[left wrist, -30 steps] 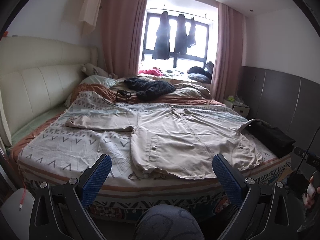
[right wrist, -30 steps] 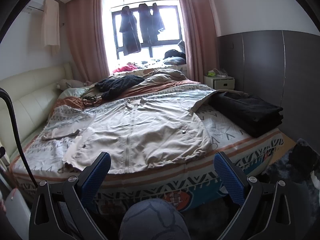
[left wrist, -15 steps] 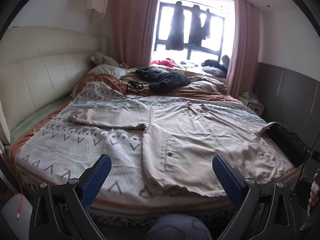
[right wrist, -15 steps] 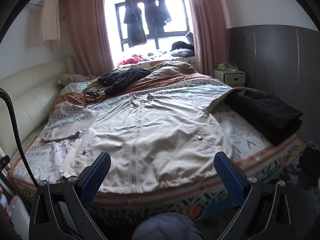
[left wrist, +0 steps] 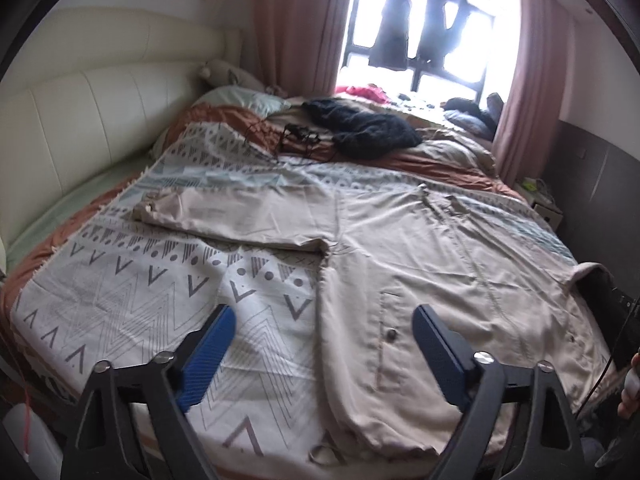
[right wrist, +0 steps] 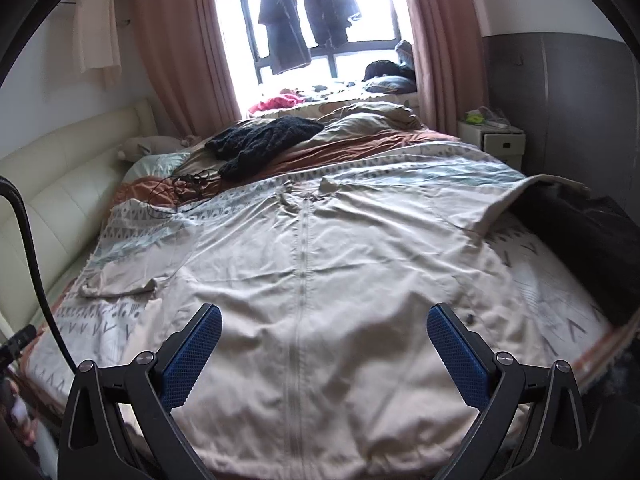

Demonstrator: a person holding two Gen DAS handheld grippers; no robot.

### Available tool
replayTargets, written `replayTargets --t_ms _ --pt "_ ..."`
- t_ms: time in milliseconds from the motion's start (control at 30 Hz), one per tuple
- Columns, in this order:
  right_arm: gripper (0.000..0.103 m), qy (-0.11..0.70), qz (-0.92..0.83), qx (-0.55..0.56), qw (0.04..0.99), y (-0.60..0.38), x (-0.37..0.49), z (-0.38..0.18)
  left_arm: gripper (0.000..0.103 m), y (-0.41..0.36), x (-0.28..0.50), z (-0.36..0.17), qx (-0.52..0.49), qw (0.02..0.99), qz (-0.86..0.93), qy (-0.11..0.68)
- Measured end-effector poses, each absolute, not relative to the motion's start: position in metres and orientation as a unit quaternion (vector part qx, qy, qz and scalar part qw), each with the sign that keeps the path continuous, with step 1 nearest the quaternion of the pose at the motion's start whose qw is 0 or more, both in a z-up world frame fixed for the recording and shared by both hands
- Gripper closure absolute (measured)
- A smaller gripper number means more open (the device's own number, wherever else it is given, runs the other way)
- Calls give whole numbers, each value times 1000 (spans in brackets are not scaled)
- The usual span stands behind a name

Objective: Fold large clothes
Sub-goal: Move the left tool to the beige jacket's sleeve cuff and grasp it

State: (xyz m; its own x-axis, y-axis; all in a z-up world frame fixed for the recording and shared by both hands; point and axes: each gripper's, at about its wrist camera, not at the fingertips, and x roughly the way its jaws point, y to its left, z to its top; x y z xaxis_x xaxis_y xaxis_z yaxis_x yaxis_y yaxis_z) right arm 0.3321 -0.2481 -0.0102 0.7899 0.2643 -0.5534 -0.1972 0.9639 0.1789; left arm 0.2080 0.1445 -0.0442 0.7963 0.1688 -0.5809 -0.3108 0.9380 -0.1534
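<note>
Two grippers hang over the near edge of the bed point(left wrist: 120, 280), both tilted downward toward the beige jacket point(right wrist: 320, 280), which serves as the landmark for everything else. The left gripper point(left wrist: 322, 350) has its blue pads spread wide but closing, straddling the jacket's left side seam near the hem, with the patterned blanket point(left wrist: 160, 288) under its left finger and the jacket's snap pocket by its right finger; the pads press on nothing. The right gripper point(right wrist: 324, 350) stands spread, its pads either side of the jacket's zipper just above the hem, gripping nothing. At the right rim of the left wrist view a hand point(left wrist: 630, 388) shows beside a dark cable.

The jacket lies flat, front up, across the blanket, hem toward the near edge and collar away. Its left sleeve point(left wrist: 224, 220) stretches out sideways toward the cream headboard point(left wrist: 80, 120). Its right sleeve point(right wrist: 516, 200) drapes up over a stack of folded black clothes point(right wrist: 580, 240) just beside the jacket's right side.

Beyond the collar, tangled black cords point(right wrist: 180, 188) rest on the orange-brown duvet point(right wrist: 360, 144), and a dark knitted garment point(right wrist: 260, 140) lies behind them. Farther still, a white nightstand point(right wrist: 496, 140) holds small items too blurred to tell, and dark coats point(right wrist: 288, 24) hang in the window.
</note>
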Motion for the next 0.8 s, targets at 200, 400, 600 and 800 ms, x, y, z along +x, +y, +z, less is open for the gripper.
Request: replayTargets --t_ms 200,400,600,800 --pt "7 323 147 62 933 -217 375 -26 26 180 238 -50 -140 930 148 306" --pt "15 346 172 57 921 -178 415 -40 43 222 263 -56 -169 919 170 313" --pt "25 367 195 55 908 -139 447 -54 50 264 277 -71 -198 905 192 324" --pt "30 383 221 60 895 -93 475 -67 54 301 292 -80 -209 897 204 331"
